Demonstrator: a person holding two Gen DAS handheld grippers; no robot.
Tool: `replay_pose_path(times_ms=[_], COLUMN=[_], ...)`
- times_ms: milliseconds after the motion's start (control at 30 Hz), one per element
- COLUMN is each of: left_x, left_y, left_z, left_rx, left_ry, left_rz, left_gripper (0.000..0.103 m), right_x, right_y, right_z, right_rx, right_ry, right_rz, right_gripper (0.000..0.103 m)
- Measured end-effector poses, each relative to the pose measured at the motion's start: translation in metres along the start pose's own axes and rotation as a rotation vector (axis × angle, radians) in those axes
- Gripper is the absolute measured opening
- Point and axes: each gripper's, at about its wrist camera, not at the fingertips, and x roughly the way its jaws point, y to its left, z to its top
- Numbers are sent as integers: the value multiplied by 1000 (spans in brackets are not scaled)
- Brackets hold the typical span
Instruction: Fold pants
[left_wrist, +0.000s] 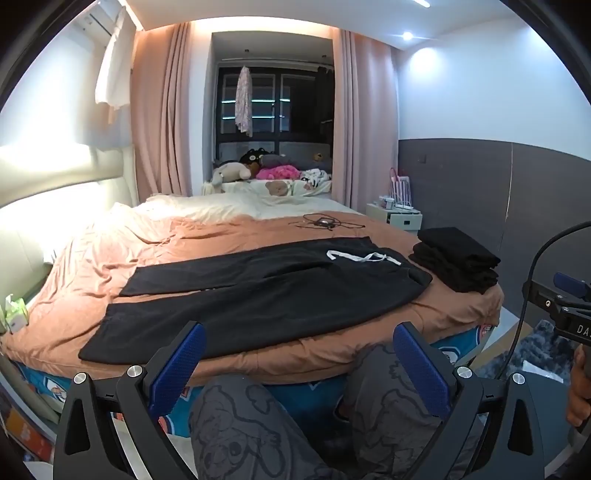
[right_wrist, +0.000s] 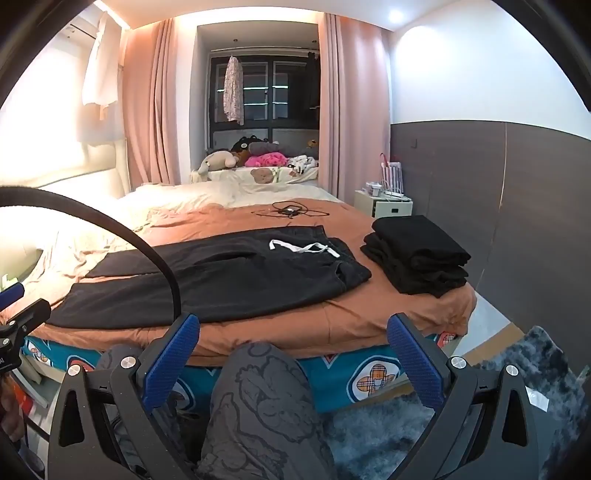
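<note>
Pants (left_wrist: 258, 291) are lying flat and unfolded across the orange bedspread (left_wrist: 207, 236), legs reaching left, white drawstring (left_wrist: 364, 256) at the waist on the right. Beside them, further right, folded black clothes (right_wrist: 417, 254) are sitting stacked. Left gripper (left_wrist: 299, 360) and right gripper (right_wrist: 291, 350) are hanging wide apart, gripping nothing, short of the bed.

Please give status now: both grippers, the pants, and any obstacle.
Left gripper open, right gripper open, both short of the bed. Pants flat, unfolded. Folded stack beside the waistband; nothing on the pants.
</note>
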Motion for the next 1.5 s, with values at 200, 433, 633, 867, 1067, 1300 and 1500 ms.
replay_pose_path(times_ms=[200,433,633,867,1067,1300,1500], left_x=[-2,-6,-8,-10,-14,-15,-16], left_y=[2,6,7,7,6,6,7], left_z=[-1,-2,-3,-4,-4,-5,-5], left_rx=[-10,-16,-16,-21,-20,-27,-22], left_ry=[-6,-14,-22,-26,-40,-33,-36], left_rz=[8,5,2,-16,-25,-31,-34], left_gripper=[102,102,102,102,102,102,102], right_x=[-1,-2,-3,-4,-4,-4,-6], right_y=[0,0,2,3,4,8,7], right_z=[-1,-2,-3,-4,-5,-9,-9], right_rx=[2,1,-6,-10,-11,-20,-19], right_ry=[-2,-5,-15,-23,-34,-41,-48], right_rz=[3,4,-1,-5,-11,-15,-17], right_gripper=[102,102,102,102,102,102,102])
